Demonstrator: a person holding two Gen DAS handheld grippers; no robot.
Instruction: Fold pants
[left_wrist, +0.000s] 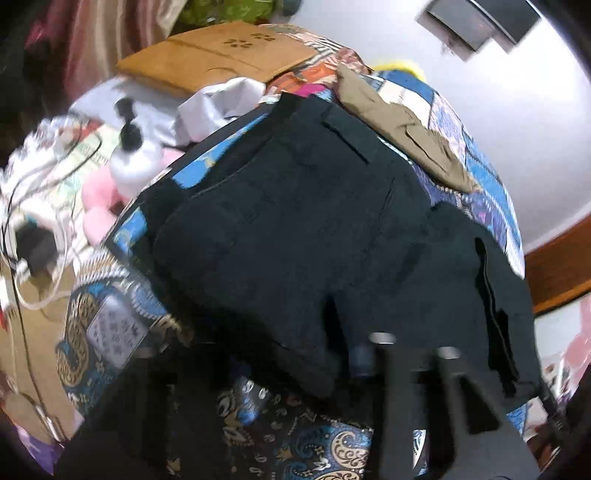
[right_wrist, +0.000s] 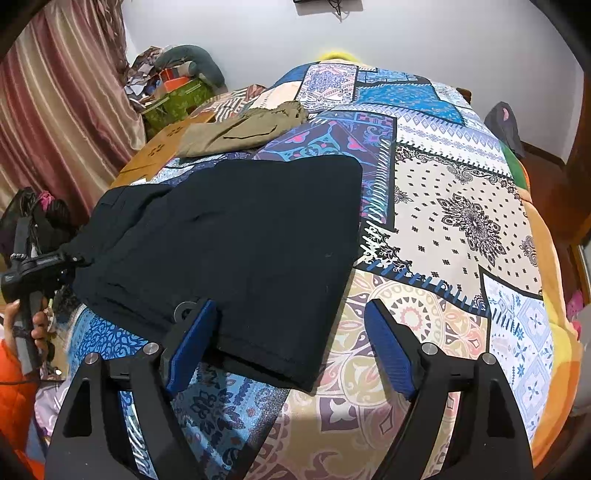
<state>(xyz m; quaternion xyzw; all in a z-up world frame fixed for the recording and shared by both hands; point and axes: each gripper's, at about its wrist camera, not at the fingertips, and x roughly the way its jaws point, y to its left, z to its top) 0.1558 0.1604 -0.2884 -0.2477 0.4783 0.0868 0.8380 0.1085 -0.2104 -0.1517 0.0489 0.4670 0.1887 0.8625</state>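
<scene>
Blue pads (right_wrist: 192, 343) of my right gripper (right_wrist: 291, 343) stood wide apart, the near hem of the black pants (right_wrist: 229, 243) lying between them on the patchwork bedspread (right_wrist: 443, 229). My left gripper (right_wrist: 72, 258) seemed pinched on the pants' far-left edge; its own view was blurred, fingers (left_wrist: 384, 365) close together. Beyond lay khaki pants (right_wrist: 240, 133), partly cut off.
</scene>
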